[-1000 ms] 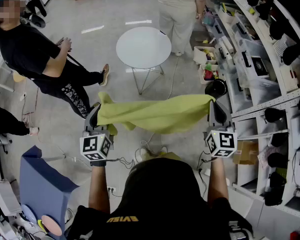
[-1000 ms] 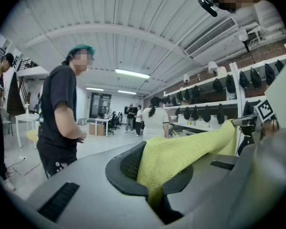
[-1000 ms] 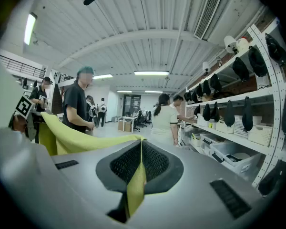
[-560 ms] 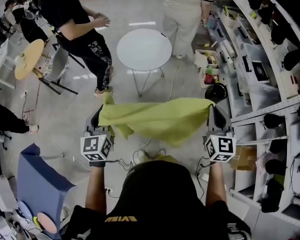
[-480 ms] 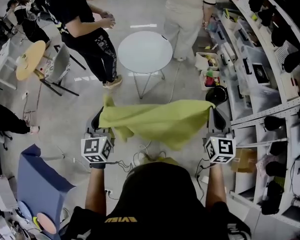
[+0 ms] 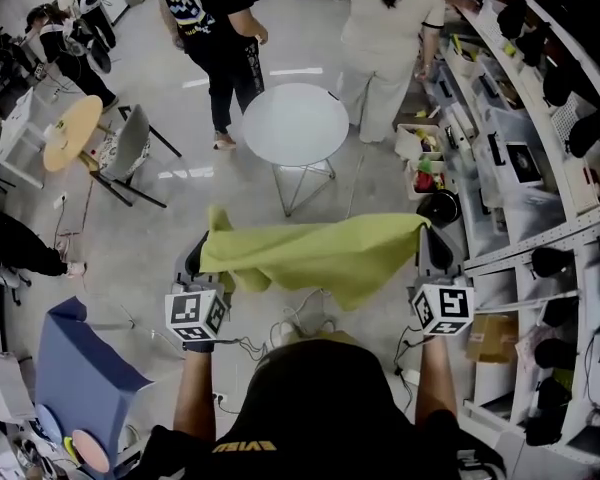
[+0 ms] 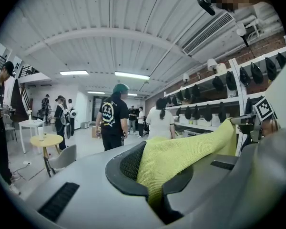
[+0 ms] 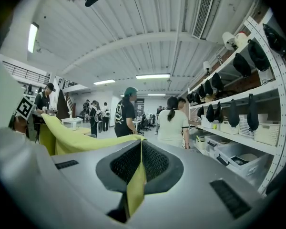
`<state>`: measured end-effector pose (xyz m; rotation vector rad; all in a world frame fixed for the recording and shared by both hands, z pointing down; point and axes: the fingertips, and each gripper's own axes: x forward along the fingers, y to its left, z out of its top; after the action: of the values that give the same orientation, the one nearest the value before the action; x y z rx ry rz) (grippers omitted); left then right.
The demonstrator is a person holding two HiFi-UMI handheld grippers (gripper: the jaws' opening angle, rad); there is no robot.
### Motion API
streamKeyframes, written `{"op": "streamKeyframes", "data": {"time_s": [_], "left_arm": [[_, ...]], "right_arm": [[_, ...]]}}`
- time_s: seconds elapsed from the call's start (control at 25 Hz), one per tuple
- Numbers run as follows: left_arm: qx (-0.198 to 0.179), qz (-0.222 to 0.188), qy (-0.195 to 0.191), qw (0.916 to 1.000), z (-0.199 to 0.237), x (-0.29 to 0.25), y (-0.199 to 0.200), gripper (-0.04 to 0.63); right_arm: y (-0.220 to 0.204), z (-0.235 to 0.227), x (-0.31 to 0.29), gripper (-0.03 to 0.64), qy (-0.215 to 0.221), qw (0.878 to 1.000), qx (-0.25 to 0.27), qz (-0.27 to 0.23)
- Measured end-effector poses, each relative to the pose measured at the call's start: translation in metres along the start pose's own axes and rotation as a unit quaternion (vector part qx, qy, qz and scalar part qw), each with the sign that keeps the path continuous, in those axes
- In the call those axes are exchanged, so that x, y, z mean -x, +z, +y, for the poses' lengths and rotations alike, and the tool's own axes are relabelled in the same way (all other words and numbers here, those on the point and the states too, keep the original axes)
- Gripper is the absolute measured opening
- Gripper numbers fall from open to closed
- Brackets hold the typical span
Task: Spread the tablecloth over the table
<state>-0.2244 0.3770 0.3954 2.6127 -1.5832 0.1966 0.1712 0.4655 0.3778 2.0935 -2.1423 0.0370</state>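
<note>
- The yellow-green tablecloth (image 6: 320, 248) hangs in the air, stretched between the two hand-held grippers. It is on the near side of the round white surface (image 6: 295, 123), apart from it and touching nothing on it.
- The left hand-held gripper (image 6: 202, 253) is clamped tight on one corner. In its own view the mesh fabric fills the gap between the pads and hides the jaw tips (image 7: 152, 175).
- The right hand-held gripper (image 6: 427, 238) is pinched shut on the other corner, where only a thin folded edge of cloth shows between its pads (image 8: 136, 168).
- From the head view the cloth covers both sets of jaw tips. Its left end is bunched, so how it folds there cannot be made out.
- The cloth's lower edge sags unevenly, and its underside is out of sight.
- The wearer's head (image 6: 320, 398) blocks the floor nearest the camera.
- Beyond the round white surface stand a person in black (image 6: 215, 18) and a person in white (image 6: 385, 28), both cut off by the top edge.
- Shelving (image 6: 550, 118) to the right of the surface runs out of frame.
</note>
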Motion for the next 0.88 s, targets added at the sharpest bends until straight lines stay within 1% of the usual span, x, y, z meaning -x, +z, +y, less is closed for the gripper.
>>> {"op": "streamKeyframes", "data": {"time_s": [0.28, 0.56, 0.8, 0.88], "left_arm": [[-0.008, -0.003, 0.017, 0.9998, -0.012, -0.003, 0.006, 0.018], [-0.015, -0.007, 0.030, 0.9994, -0.036, -0.010, 0.016, 0.018], [-0.021, 0.020, 0.034, 0.9990, -0.034, -0.017, 0.004, 0.018], [-0.021, 0.023, 0.037, 0.9988, -0.030, -0.025, 0.003, 0.018]], "right_arm": [[-0.001, -0.016, 0.000, 0.005, 0.009, 1.000, 0.011, -0.006], [-0.003, -0.043, -0.002, 0.005, 0.018, 1.000, -0.004, -0.012], [-0.011, -0.045, -0.015, 0.005, 0.025, 1.000, -0.013, -0.001], [-0.013, -0.046, -0.024, 0.005, 0.026, 1.000, -0.012, 0.002]]}}
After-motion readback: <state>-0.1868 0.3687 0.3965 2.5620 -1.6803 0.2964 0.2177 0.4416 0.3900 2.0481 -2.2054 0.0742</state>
